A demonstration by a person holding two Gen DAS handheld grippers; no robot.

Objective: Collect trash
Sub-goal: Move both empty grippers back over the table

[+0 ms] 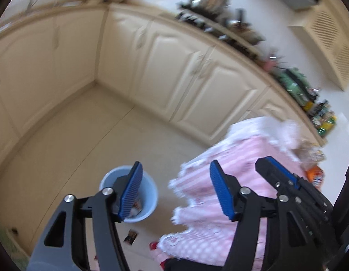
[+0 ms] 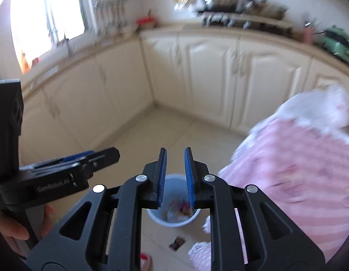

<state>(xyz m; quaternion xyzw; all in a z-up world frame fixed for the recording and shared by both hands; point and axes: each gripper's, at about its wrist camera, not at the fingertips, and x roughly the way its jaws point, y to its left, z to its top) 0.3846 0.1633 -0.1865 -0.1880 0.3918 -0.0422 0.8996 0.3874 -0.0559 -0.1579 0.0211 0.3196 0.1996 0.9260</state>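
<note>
both claws empty above the bin

the left gripper point(image 1: 175, 189) stands wide apart, holding nothing. the right gripper point(image 2: 175, 176) has its blue pads narrowly parted, also empty, hanging over the light blue bin point(image 2: 174, 220) on the tiled floor point(image 1: 88, 140). wrappers lie inside the bin. a small dark wrapper point(image 2: 177, 243) lies on the floor just beside it, near the pink checked tablecloth point(image 2: 298, 169).

Your right gripper point(image 2: 175, 176) hangs with its blue pads a narrow gap apart and nothing between them over the light-blue bin point(image 2: 174, 216) (wrappers inside), a small dark wrapper point(image 2: 177, 243) on the floor tiles point(image 2: 151, 131) just beside it.
</note>
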